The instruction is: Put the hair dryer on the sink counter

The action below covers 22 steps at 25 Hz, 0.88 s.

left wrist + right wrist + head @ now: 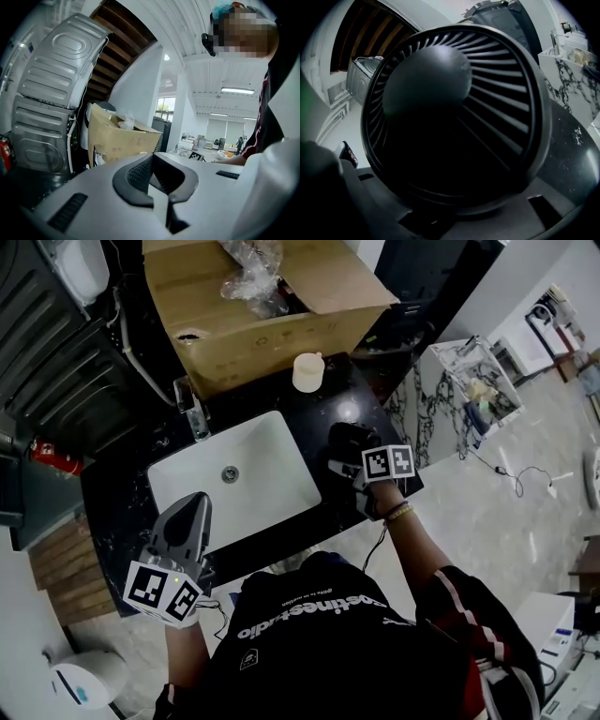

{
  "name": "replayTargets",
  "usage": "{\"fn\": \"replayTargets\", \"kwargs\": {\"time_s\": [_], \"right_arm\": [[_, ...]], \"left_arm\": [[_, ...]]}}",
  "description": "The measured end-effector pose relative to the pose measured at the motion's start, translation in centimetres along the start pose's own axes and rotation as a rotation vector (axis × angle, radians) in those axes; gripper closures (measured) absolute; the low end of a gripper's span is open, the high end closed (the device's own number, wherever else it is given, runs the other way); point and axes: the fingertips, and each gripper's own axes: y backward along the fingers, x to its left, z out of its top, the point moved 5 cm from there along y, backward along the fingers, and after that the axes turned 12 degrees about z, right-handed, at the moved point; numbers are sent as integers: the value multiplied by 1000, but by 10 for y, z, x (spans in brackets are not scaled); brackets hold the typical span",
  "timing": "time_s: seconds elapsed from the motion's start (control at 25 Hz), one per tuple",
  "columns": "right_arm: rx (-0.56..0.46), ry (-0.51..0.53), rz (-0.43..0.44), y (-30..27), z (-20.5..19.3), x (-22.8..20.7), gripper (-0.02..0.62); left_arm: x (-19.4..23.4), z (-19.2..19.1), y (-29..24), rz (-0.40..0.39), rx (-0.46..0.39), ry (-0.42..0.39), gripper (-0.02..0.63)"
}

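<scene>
My right claw [352,465] spread wide, clamped on hair dryer [454,117], grille end jammed right between jaws. Dryer over black table [112,507], just right of sink [272,456]; touching or not, can't tell. Left claw [190,512] closed, empty.

Closed hand-held gripper [153,164] in front of cardboard box [119,140]; grey washing machine [49,103] left of box; person [272,112] right of box.

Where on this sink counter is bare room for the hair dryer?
Bare black counter lies right of the white basin, between the cup and the front edge. The strip left of the basin is bare too. Crowded: the back, with box and faucet.
</scene>
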Motion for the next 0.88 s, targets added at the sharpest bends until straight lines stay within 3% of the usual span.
{"fn": "replayTargets", "kwargs": {"time_s": [0.44, 0.88], "right_arm": [[58, -123, -41, -12, 0, -24, 370], [64, -136, -45, -6, 1, -30, 337]], "left_arm": [[0, -4, 0, -4, 16, -17, 591], [0, -7, -3, -11, 24, 0, 591]]}}
